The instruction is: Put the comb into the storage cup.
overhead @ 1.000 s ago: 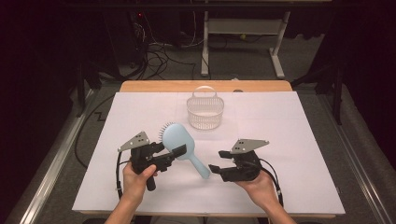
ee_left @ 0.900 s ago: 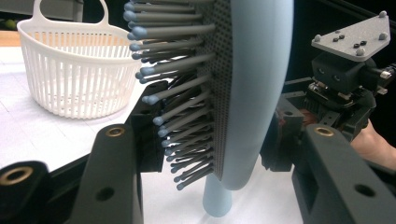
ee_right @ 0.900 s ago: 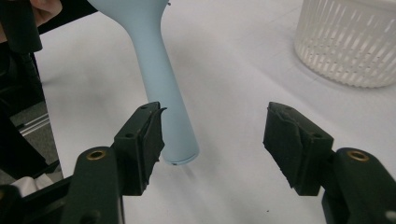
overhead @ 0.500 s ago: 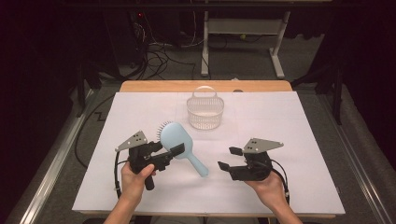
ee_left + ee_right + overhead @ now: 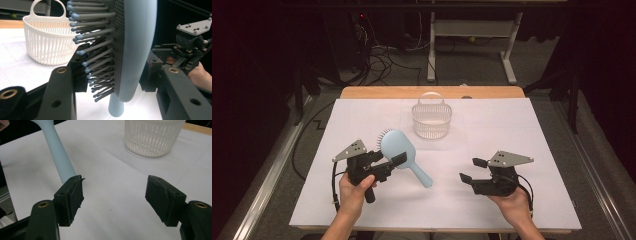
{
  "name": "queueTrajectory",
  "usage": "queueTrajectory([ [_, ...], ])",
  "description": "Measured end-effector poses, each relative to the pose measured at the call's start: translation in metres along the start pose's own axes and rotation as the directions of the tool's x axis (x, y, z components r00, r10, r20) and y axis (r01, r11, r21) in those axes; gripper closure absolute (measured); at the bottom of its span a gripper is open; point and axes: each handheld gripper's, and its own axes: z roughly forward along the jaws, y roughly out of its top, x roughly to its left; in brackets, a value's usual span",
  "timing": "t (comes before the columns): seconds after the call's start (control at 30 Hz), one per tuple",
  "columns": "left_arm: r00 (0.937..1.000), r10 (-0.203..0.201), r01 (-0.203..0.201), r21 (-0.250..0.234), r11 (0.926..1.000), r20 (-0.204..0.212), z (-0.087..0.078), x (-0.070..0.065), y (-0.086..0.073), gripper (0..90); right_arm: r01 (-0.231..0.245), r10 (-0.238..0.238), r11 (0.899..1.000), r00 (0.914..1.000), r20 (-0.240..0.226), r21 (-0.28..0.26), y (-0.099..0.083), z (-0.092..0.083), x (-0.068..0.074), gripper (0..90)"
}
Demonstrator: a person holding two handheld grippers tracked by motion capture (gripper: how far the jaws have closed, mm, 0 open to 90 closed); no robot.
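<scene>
Seen from above, a white-covered table (image 5: 362,210) fills the middle of the frame. At lower left, the left gripper (image 5: 393,162) pinches the head of a pale blue hairbrush (image 5: 398,147), held off the table with its handle slanting down toward the centre. In the left gripper view the brush (image 5: 135,50) stands on edge between the black jaws, bristles pointing to the left of the frame, both pads pressed on it. At lower right, well apart from the brush, the right gripper (image 5: 473,170) is held in a hand (image 5: 512,205), jaws spread with nothing between them; they have just been opening. In the right gripper view the brush handle (image 5: 58,155) ends just beyond the left jaw. A white basket (image 5: 432,119) stands at upper centre, apart from both grippers.
</scene>
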Motion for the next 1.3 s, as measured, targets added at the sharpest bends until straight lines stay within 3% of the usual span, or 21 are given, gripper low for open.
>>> queueTrajectory([
  [0.6,0.9998,-0.001,0.000,-0.007,1.0000,-0.018,-0.007,0.003,0.002,51.2,-0.055,0.061,0.994,0.9965,0.057,-0.091,-0.031,-0.024,-0.020,28.8],
  [1.3,0.9997,-0.005,0.005,-0.006,1.0000,-0.025,-0.012,0.005,0.002,51.1,-0.114,0.126,0.987,0.9863,0.106,-0.113,-0.057,-0.036,-0.032,27.9],
])
